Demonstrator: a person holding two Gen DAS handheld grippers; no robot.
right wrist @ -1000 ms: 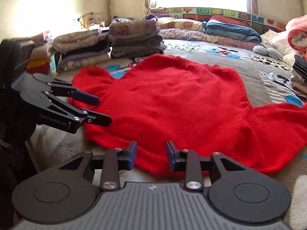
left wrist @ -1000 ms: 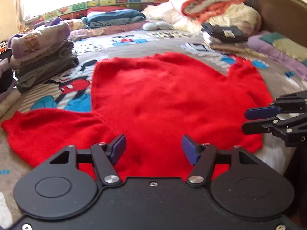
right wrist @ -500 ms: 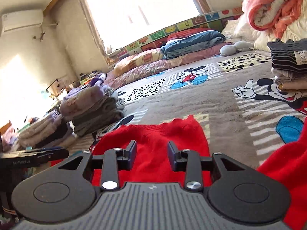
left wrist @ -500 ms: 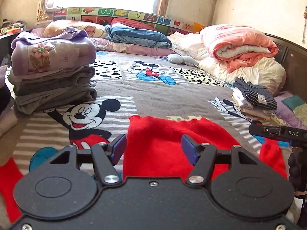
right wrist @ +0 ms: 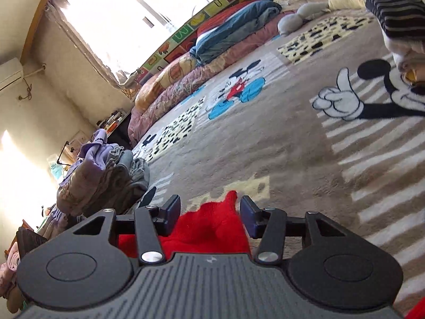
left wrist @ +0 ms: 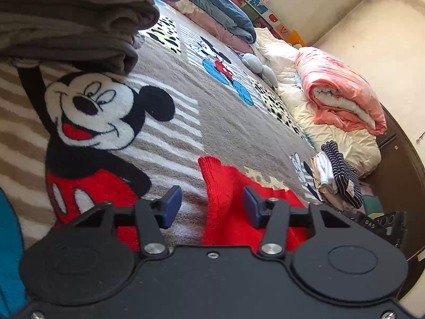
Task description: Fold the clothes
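Note:
A red knit sweater (left wrist: pixel 228 199) lies flat on the Mickey Mouse bedspread (left wrist: pixel 233 122). In the left wrist view my left gripper (left wrist: pixel 209 207) is open, low over one far corner of the sweater, and the corner lies between the jaws. In the right wrist view my right gripper (right wrist: pixel 209 212) is open over the other far corner of the sweater (right wrist: pixel 212 226), which sits between its blue pads (right wrist: pixel 172 210). Neither grips the cloth. The right gripper's body (left wrist: pixel 382 220) shows at the left view's right edge.
A stack of folded grey and brown clothes (left wrist: pixel 69 18) stands close at the left, also seen in the right wrist view (right wrist: pixel 106 178). Folded striped clothes (left wrist: pixel 337 170) lie at the right. A rolled pink quilt (left wrist: pixel 342 98) and pillows lie by the headboard.
Both grippers have moved forward across the sweater to its far edge and tilted down. Both stay open.

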